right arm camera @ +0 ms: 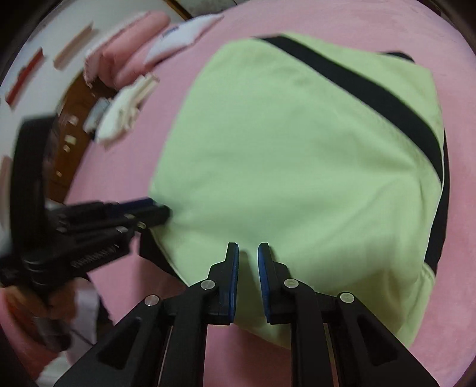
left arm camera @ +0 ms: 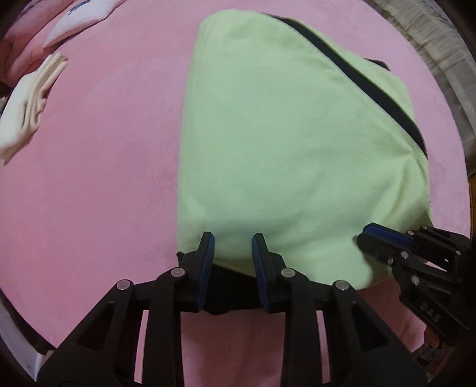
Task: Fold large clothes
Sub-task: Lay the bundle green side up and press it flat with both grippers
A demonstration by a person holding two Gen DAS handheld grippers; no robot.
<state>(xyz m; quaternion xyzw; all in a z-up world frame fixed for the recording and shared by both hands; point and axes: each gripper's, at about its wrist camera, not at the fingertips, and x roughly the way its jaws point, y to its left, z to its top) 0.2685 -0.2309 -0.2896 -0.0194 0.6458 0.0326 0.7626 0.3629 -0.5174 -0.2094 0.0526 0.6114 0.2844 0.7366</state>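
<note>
- Cream folded cloth (left arm camera: 25, 110) lies at the far left of the pink bed cover (left arm camera: 104, 184), with pink pillows (right arm camera: 128, 50) and a white pillow (left arm camera: 80, 20) behind it.
- Left tool (left arm camera: 232, 247) hangs over the near left corner of the light green garment (left arm camera: 282, 143); its jaws stand partly apart over a black edge (left arm camera: 229, 285) of the garment, and the pads do not seem to press on the fabric.
- The light green garment lies folded in the middle of the bed cover, a black stripe (left arm camera: 351, 74) running slantwise across its far right side.
- Right tool (right arm camera: 248, 253) is over the garment's near edge, jaws narrowly apart; whether cloth is pinched between them I cannot tell.
</note>
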